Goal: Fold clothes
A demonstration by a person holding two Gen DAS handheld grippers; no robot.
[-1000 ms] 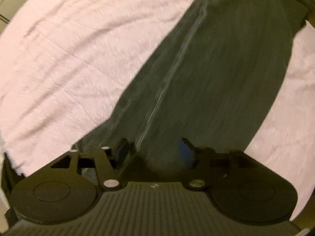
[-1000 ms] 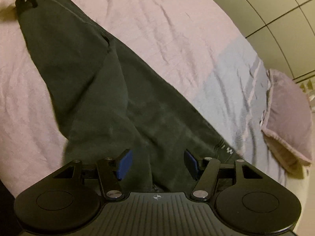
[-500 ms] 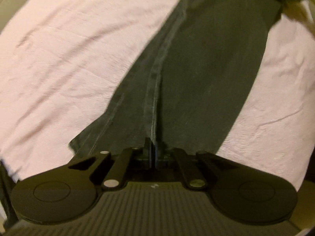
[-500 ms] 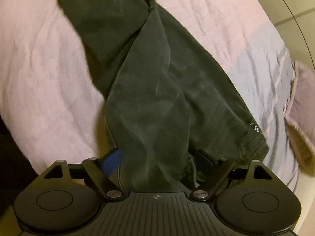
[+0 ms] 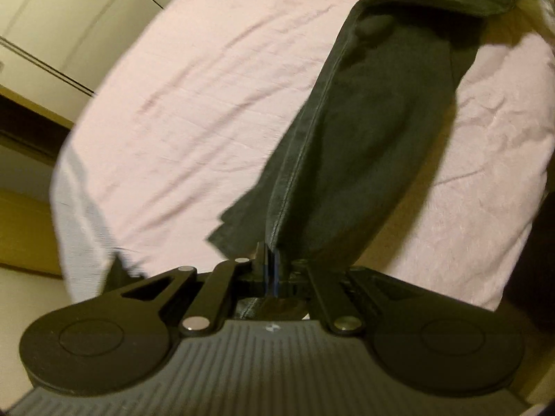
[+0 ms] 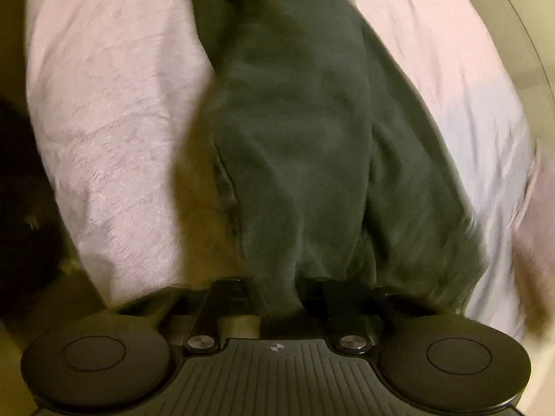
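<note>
Dark green trousers (image 5: pixel 374 131) stretch over a bed with a pink sheet (image 5: pixel 215 111). In the left wrist view my left gripper (image 5: pixel 270 263) is shut on the hem end of a trouser leg, along its side seam, and the cloth rises off the sheet. In the right wrist view my right gripper (image 6: pixel 277 298) is shut on the wider end of the trousers (image 6: pixel 295 145). The cloth hangs up from the pink sheet (image 6: pixel 114 104) and covers the fingertips. The far end of the trousers bunches at the top right of the left wrist view.
The bed's near edge drops off at the left and right of both views. A pale blue striped cover (image 6: pixel 492 159) lies at the right of the bed. Tiled floor (image 5: pixel 52 7) shows beyond the bed's far side.
Both grippers closed on the trousers, the left first and then the right. Both ends have been lifted off the sheet, and the views have pulled back from the bed.
</note>
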